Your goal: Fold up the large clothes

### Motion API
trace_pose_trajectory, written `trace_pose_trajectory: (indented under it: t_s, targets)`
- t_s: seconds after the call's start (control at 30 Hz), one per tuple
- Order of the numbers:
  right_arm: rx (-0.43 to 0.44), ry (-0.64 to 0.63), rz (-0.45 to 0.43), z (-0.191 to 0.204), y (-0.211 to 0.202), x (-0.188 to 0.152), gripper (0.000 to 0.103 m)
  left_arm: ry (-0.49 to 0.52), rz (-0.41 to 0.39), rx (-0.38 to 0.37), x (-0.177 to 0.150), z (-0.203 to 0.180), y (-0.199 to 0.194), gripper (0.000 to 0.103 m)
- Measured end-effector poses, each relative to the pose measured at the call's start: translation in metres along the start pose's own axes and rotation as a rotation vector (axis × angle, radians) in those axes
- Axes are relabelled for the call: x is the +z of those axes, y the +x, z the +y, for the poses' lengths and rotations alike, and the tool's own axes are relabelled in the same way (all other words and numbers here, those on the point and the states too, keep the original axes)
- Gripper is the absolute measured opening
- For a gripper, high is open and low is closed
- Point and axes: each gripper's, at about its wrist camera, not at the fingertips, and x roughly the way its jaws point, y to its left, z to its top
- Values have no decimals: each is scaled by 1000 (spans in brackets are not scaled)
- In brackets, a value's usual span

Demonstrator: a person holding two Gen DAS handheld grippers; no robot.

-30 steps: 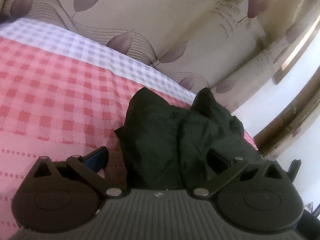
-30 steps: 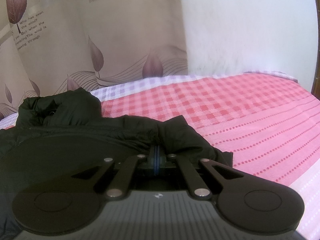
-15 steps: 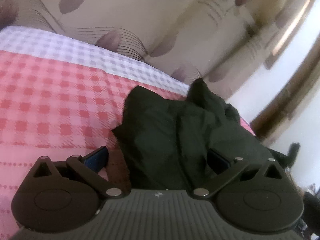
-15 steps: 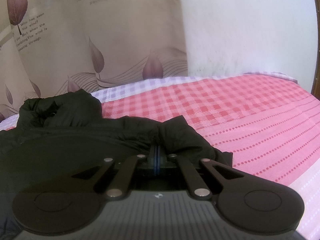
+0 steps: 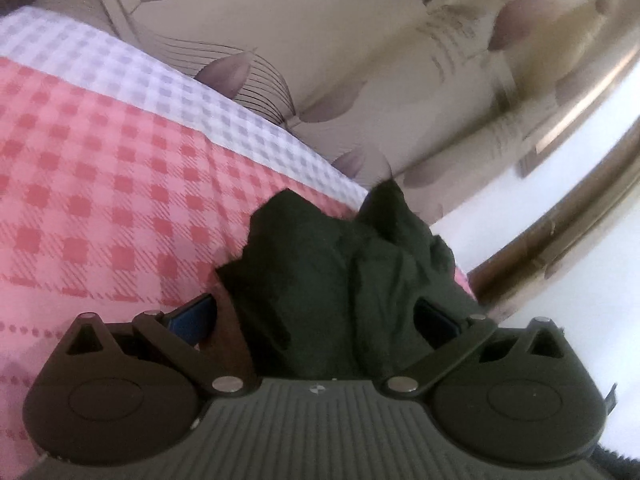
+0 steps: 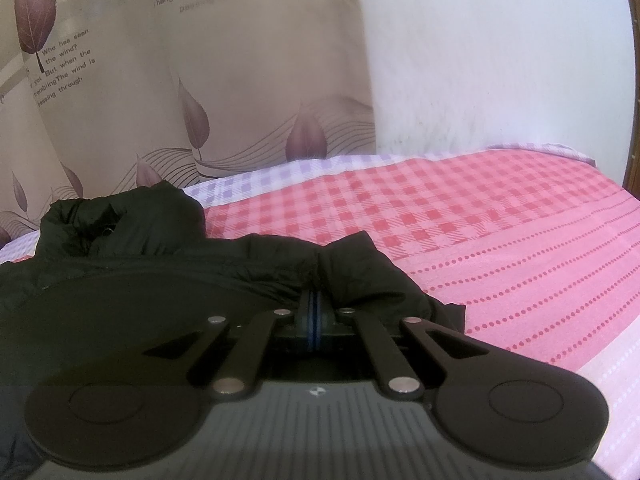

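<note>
A dark jacket (image 5: pixel 340 280) lies crumpled on a bed (image 5: pixel 100 200) covered by a pink checked sheet with a pale lilac checked band along its far edge. In the left wrist view the left gripper (image 5: pixel 316 320) has its jaws spread wide, one blue-padded finger (image 5: pixel 192 316) over the pink sheet beside the jacket and the other resting against dark cloth; the bunched cloth sits between them but neither pad presses it. The jacket rises in two rumpled peaks toward a beige curtain (image 5: pixel 320 40) printed with purple leaves and lettering, and that view is somewhat blurred toward its right side. In the right wrist view the right gripper (image 6: pixel 316 316) has its jaws pressed together, pinching a fold of the jacket (image 6: pixel 200 264) at the edge nearest the open sheet (image 6: pixel 500 240). From there the jacket spreads to the left and back, its collar end humped up near the lilac band below the curtain (image 6: pixel 160 100). To the right of the curtain stands a plain white wall (image 6: pixel 500 60). The sheet nearest this gripper carries rows of red dots.
</note>
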Motion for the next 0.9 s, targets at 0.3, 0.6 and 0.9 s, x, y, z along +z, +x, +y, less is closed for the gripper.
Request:
trace_pose_trajectory:
  t_s: [0.3, 0.6, 0.9]
  targets:
    - [1, 2, 2, 0, 0, 0, 0, 112, -20, 80, -3, -13, 12, 38]
    - [-1, -1, 3, 0, 0, 0, 0, 183, -73, 133, -6, -40, 5, 20]
    - [6, 25, 39, -3, -5, 12, 2, 196, -79, 226, 3, -75, -7, 18]
